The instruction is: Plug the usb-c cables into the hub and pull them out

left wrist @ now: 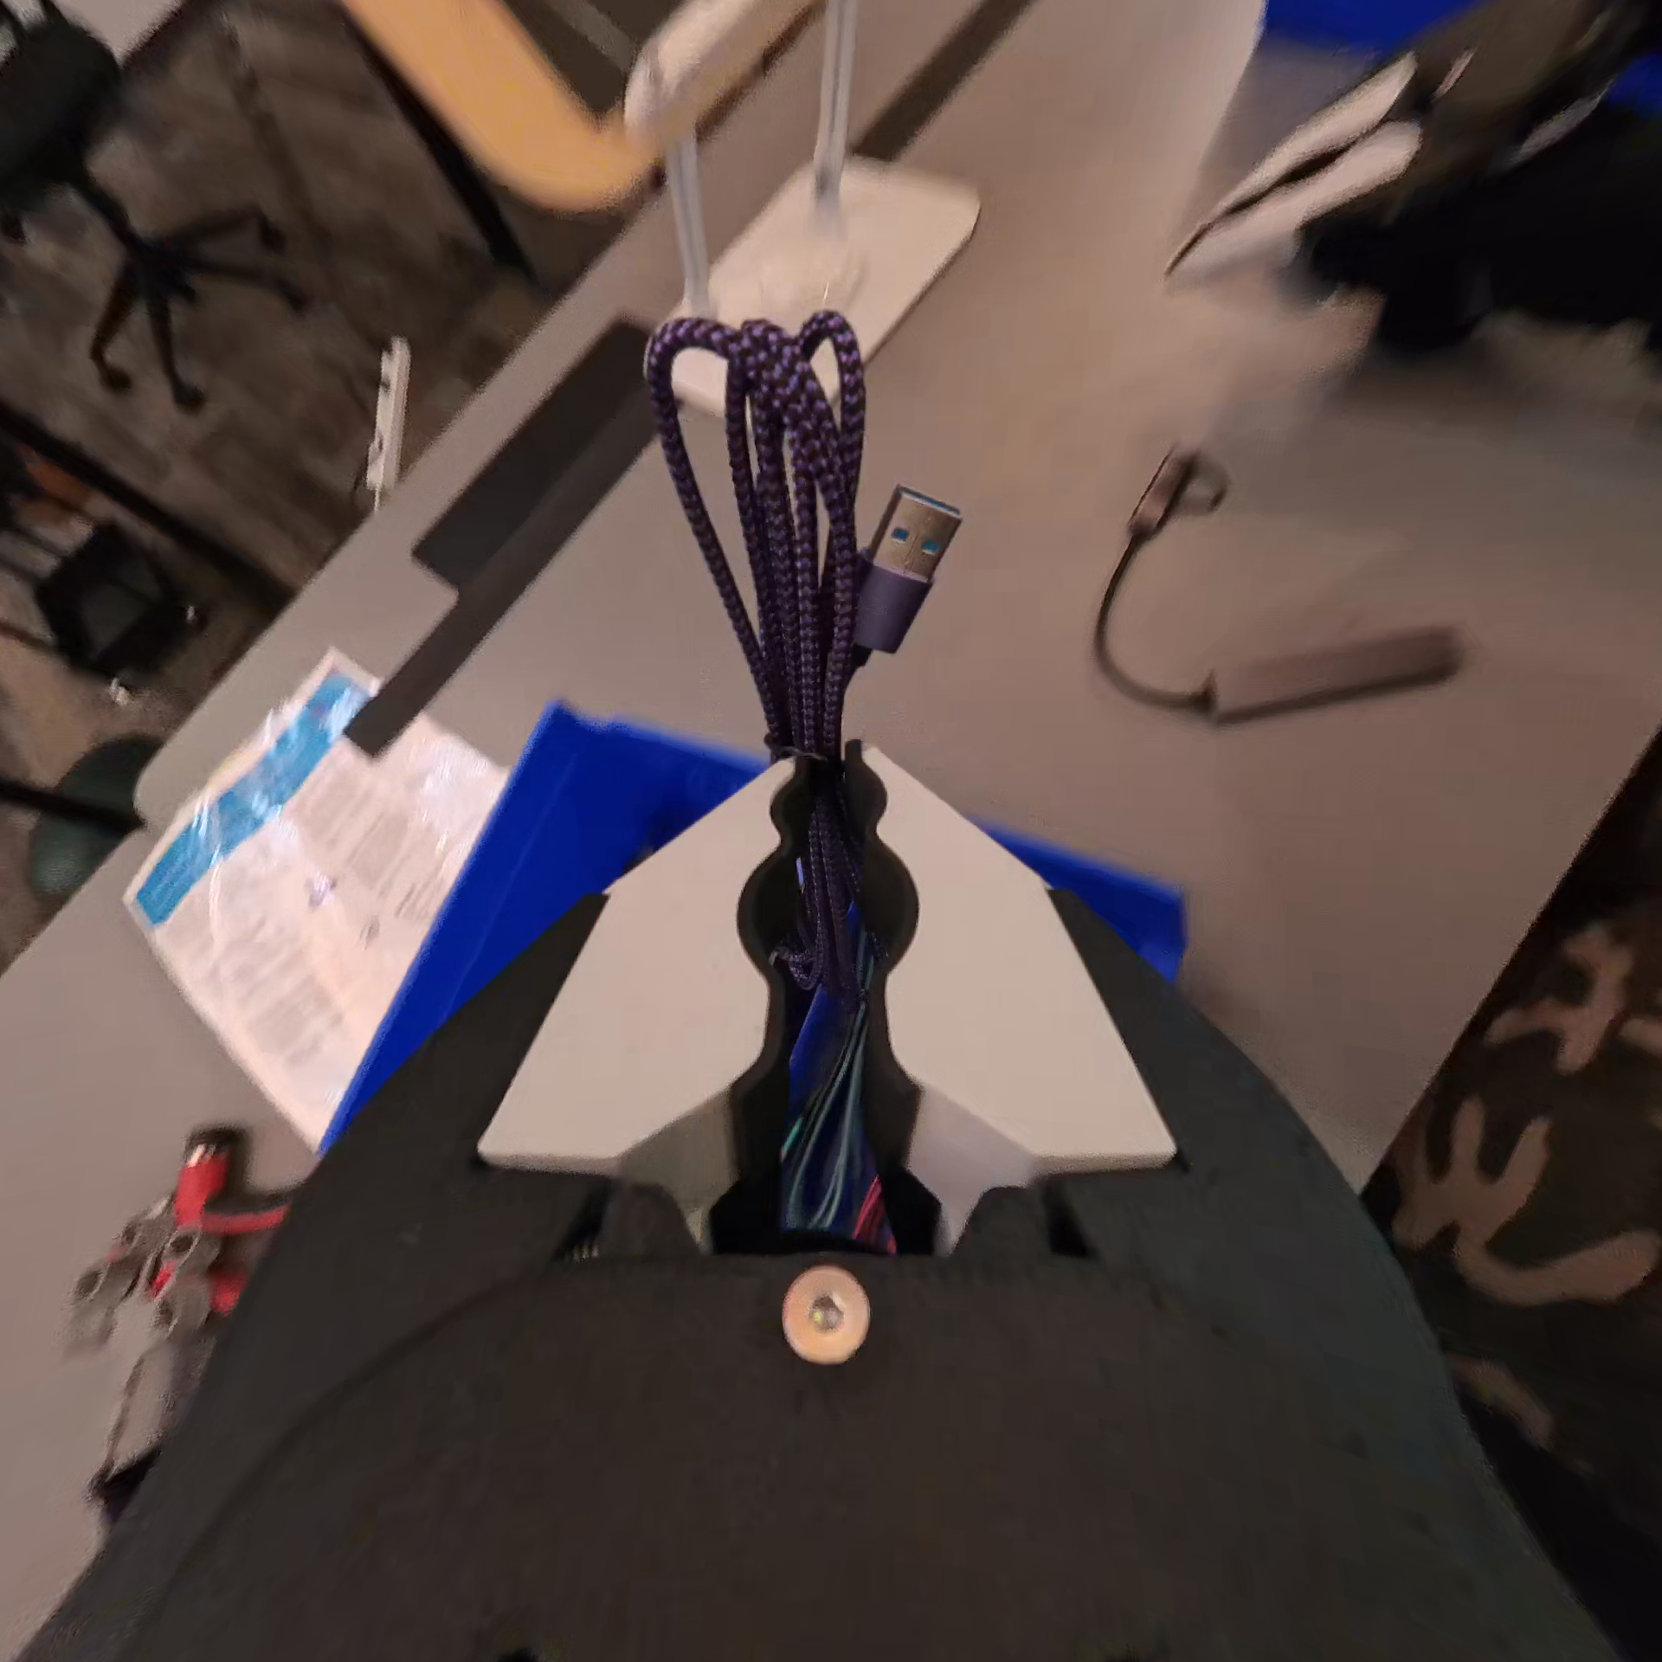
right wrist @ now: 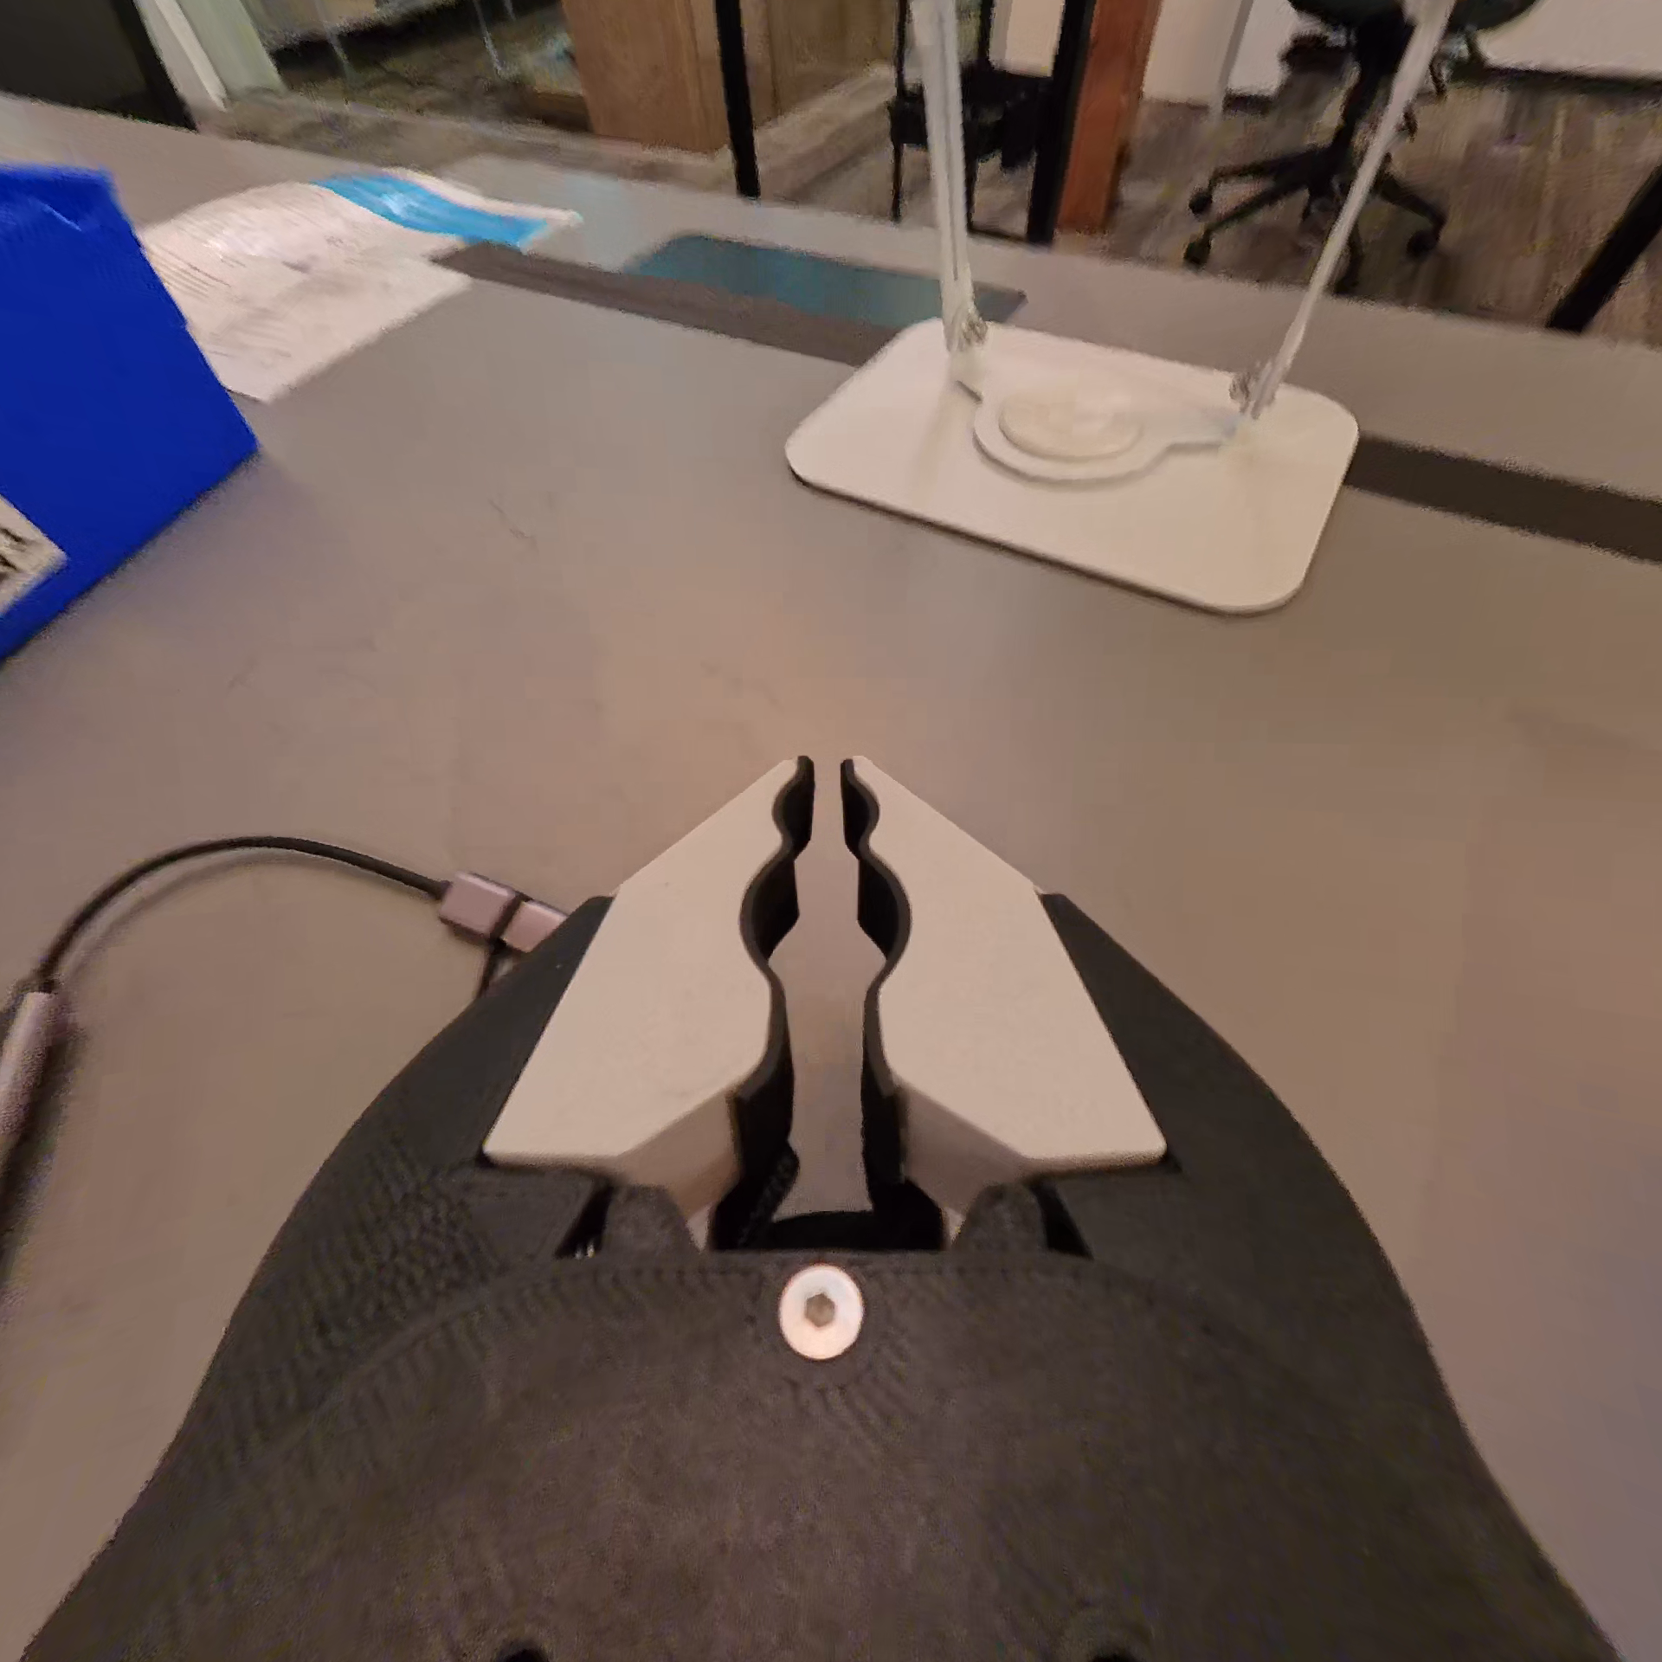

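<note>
My left gripper (left wrist: 823,760) is shut on a bundled purple braided cable (left wrist: 791,540) and holds it in the air above the blue bin (left wrist: 576,809). The cable's silver USB plug (left wrist: 917,549) sticks out to the right of the loops. The grey hub (left wrist: 1331,674) with its short black lead lies on the grey table to the right. My right gripper (right wrist: 826,764) is shut and empty, low over the table. The hub's lead and grey plug (right wrist: 490,904) lie just left of its left finger; the hub body (right wrist: 22,1052) shows at the left edge.
A white lamp base (right wrist: 1079,504) stands at the back of the table, also in the left wrist view (left wrist: 854,252). A plastic-wrapped paper sheet (left wrist: 297,881) lies beside the blue bin (right wrist: 99,396). Red and grey cables (left wrist: 180,1232) lie at the left. Office chairs stand beyond the table.
</note>
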`<state>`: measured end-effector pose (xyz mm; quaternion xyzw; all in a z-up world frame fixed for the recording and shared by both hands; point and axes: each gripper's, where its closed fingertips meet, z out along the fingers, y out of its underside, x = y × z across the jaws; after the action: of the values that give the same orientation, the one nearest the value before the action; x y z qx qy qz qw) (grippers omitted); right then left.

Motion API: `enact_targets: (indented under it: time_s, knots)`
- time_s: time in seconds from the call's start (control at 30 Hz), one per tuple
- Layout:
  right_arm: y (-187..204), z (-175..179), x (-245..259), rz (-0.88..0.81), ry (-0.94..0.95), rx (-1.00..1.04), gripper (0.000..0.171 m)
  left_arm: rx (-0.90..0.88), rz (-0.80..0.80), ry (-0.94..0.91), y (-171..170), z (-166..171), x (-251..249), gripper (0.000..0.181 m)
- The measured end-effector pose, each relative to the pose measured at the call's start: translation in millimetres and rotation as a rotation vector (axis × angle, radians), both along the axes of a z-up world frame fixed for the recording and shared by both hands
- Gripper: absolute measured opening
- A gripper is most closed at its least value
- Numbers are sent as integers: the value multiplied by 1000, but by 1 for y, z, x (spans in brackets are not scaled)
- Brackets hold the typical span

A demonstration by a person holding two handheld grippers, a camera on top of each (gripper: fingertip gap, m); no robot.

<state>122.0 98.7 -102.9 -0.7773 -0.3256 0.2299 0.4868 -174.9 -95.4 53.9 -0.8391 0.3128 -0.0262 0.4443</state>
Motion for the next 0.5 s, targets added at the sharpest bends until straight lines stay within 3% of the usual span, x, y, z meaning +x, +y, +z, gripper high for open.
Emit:
enact_targets:
  time_s: [0.03, 0.23, 0.37, 0.5]
  knots:
    - [-3, 10, -4, 22, 31, 18, 4, 31, -22, -43, 3, 12, 16, 5]
    - [-59, 119, -39, 341, 362, 133, 17, 113, -271, -349, 16, 57, 121, 4]
    - [-106, 185, -48, 536, 529, 177, 29, 77, -393, -497, 29, 58, 177, 4]
    - [-135, 213, -50, 655, 590, 167, 38, 44, -501, -589, 36, 48, 223, 4]
